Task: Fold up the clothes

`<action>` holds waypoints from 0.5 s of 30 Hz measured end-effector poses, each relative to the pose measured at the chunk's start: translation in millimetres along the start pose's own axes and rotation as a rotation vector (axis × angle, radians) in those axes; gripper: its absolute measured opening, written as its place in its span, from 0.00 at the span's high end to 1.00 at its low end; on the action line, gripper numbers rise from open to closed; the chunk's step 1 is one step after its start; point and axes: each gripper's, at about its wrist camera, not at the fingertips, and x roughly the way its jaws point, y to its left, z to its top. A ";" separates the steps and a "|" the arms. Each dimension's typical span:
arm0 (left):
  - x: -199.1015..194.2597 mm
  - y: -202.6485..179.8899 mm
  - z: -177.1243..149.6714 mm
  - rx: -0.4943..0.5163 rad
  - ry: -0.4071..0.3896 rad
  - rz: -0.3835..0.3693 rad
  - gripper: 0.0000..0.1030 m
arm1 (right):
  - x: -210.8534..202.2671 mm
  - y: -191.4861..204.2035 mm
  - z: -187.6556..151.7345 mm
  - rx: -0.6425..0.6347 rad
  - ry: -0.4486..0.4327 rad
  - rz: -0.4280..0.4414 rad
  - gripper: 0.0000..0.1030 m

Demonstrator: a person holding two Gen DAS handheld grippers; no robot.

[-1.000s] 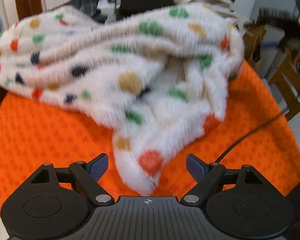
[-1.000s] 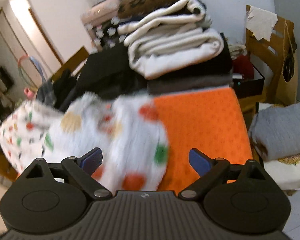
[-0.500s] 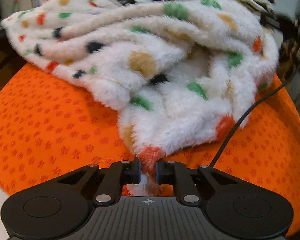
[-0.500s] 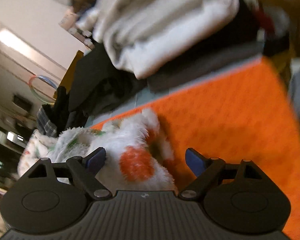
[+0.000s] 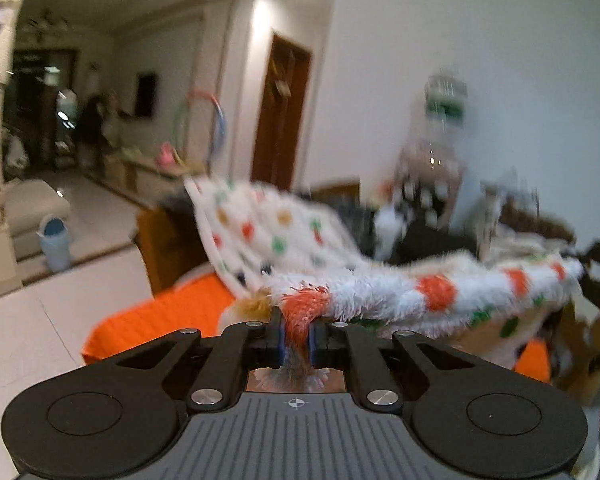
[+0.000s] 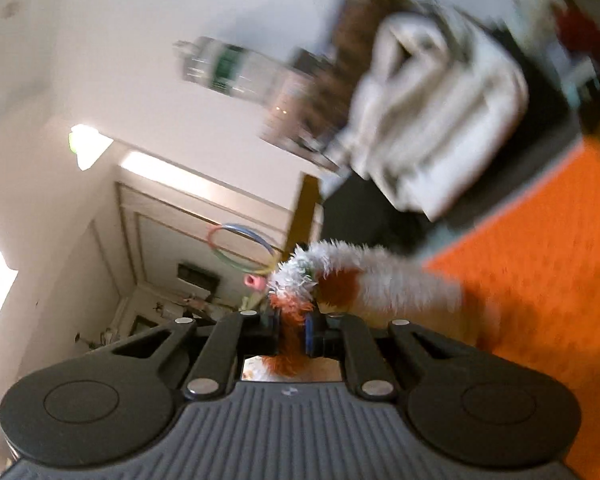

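A fluffy white garment with coloured dots (image 5: 400, 292) is stretched in the air above the orange table cover (image 5: 160, 316). My left gripper (image 5: 296, 338) is shut on an orange-dotted edge of it. The fabric runs right and back from the jaws. In the right wrist view, my right gripper (image 6: 292, 332) is shut on another fluffy edge of the same garment (image 6: 380, 280), over the orange cover (image 6: 540, 260). Both views are tilted and blurred.
A stack of folded white, brown and dark clothes (image 6: 440, 120) sits at the table's far end, with a clear bottle (image 6: 228, 68) behind it. A wooden chair (image 5: 168, 240) stands left of the table. A brown door (image 5: 280, 116) is beyond.
Both grippers have lifted the garment off the table and tilted upward. The right gripper, open half a second ago, has shut on the garment's edge. The left stays shut on it.
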 end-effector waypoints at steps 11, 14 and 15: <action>-155.1 -51.6 28.5 -0.023 -0.262 0.029 0.88 | -147.8 82.2 6.0 -0.256 -0.083 0.035 0.89; -152.4 -50.9 36.8 -0.015 -0.254 0.043 0.88 | -152.3 98.9 0.8 -0.337 -0.090 -0.003 0.89; -148.4 -48.8 39.0 -0.016 -0.248 0.048 0.88 | -147.5 104.7 -1.9 -0.366 -0.084 -0.023 0.89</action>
